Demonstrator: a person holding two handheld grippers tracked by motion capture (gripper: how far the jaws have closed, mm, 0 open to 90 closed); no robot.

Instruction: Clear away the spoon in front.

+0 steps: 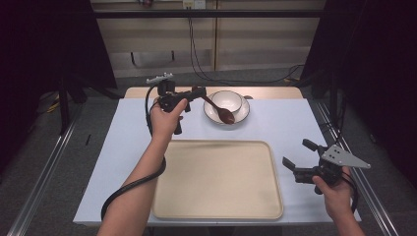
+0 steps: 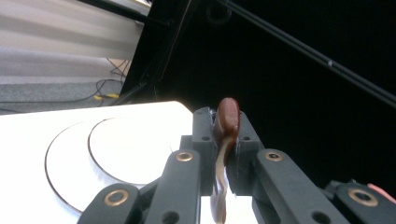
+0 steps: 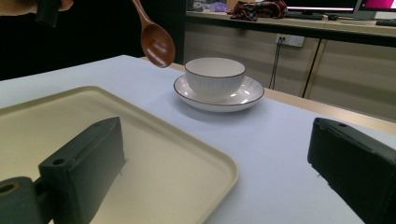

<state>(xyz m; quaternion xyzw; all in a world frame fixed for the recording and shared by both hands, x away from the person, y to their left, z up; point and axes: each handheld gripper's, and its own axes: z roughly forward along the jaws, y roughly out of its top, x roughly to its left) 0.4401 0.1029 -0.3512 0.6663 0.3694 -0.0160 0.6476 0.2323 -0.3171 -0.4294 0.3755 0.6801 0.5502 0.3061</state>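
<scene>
Wooden spoon (image 1: pixel 219 109) lifted clear, held aloft over near rim of saucer (image 1: pixel 244 113) at desk's (image 1: pixel 123 142) far edge, middle. Left hand-held gripper (image 1: pixel 195 93) clamped on spoon handle end; handle runs out from jaws, spoon's head hanging lowest, pointing toward tray (image 1: pixel 216 206). Bowl (image 1: pixel 226 101) sits on saucer, untouched. Tray bare along near edge – likely destination, placing not yet done. Right hand-held gripper (image 1: pixel 296 155) jaws wide, holding nothing, by tray's right edge.
</scene>
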